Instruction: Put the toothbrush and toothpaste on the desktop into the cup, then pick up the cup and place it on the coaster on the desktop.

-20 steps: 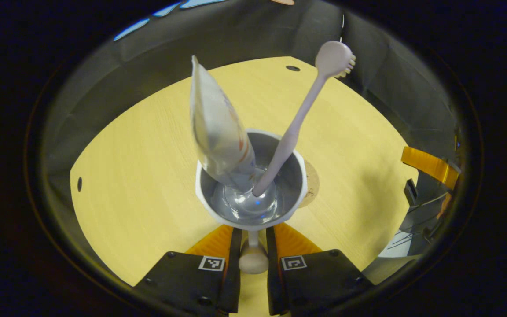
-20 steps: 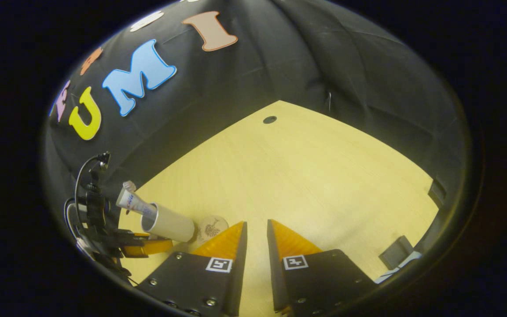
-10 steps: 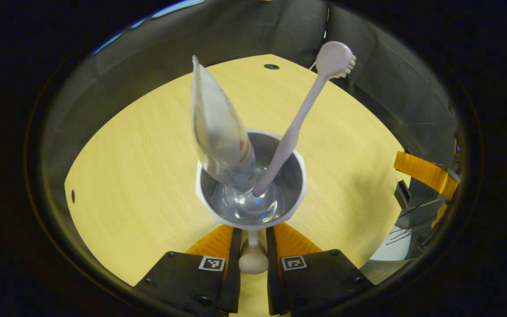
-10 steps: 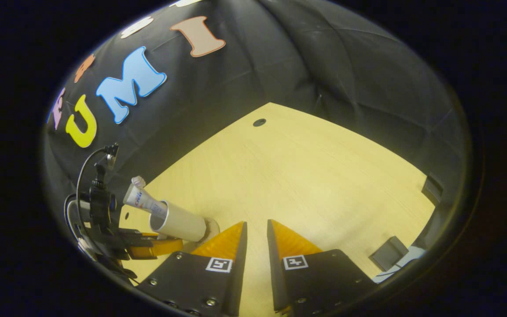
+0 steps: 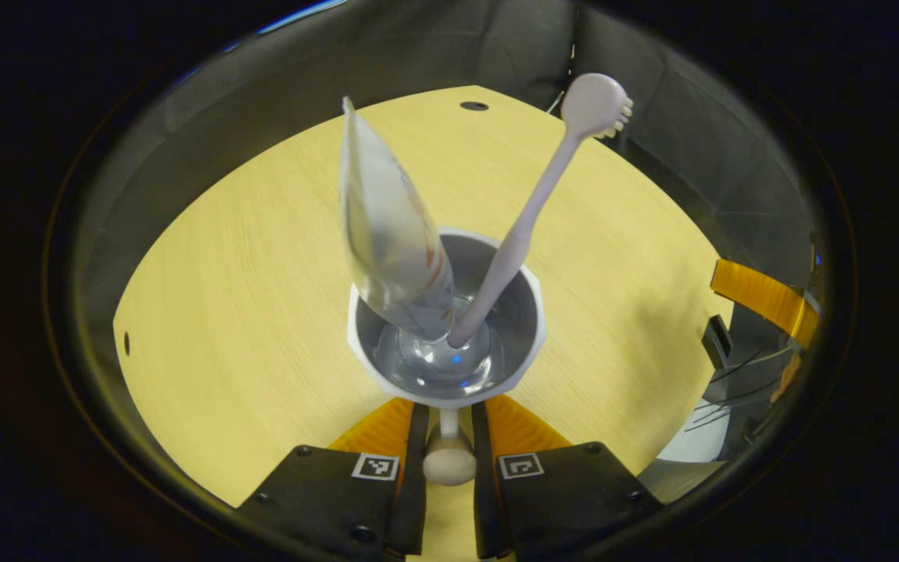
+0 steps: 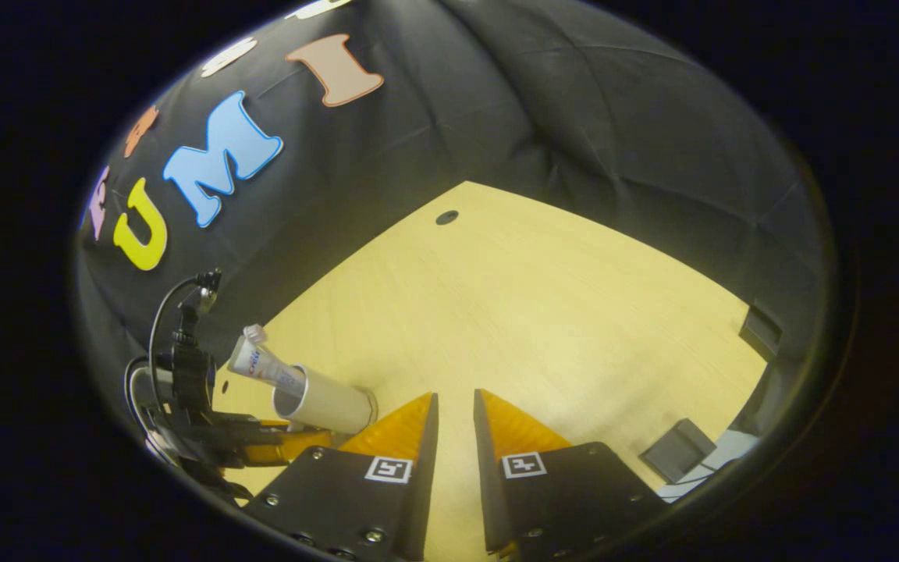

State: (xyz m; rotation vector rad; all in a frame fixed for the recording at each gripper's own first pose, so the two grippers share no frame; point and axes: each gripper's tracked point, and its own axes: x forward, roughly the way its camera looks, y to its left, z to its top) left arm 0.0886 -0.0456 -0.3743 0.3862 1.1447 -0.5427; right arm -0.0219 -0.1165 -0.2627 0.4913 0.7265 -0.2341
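Observation:
A white cup (image 5: 445,328) holds a silver toothpaste tube (image 5: 391,234) leaning left and a pale toothbrush (image 5: 531,211) leaning right, head up. My left gripper (image 5: 448,414) is shut on the cup's knobbed handle (image 5: 449,460). The coaster is hidden under the cup. In the right gripper view the cup (image 6: 332,403) with the toothpaste tube (image 6: 262,365) sits low at the left, held by the left gripper (image 6: 262,449). My right gripper (image 6: 451,398) hovers over bare desktop, jaws close together with nothing between them. Its orange finger (image 5: 762,293) shows at the right edge of the left gripper view.
The yellow wooden desktop (image 5: 246,257) has a cable hole (image 5: 474,105) at its far edge and another (image 5: 126,343) at the left. A small dark box (image 6: 676,449) lies near the desktop's right edge. Black cloth walls close in the back.
The left gripper has carried the cup sideways over the coaster, which now lies hidden beneath it. The right gripper drifted slightly and stays empty.

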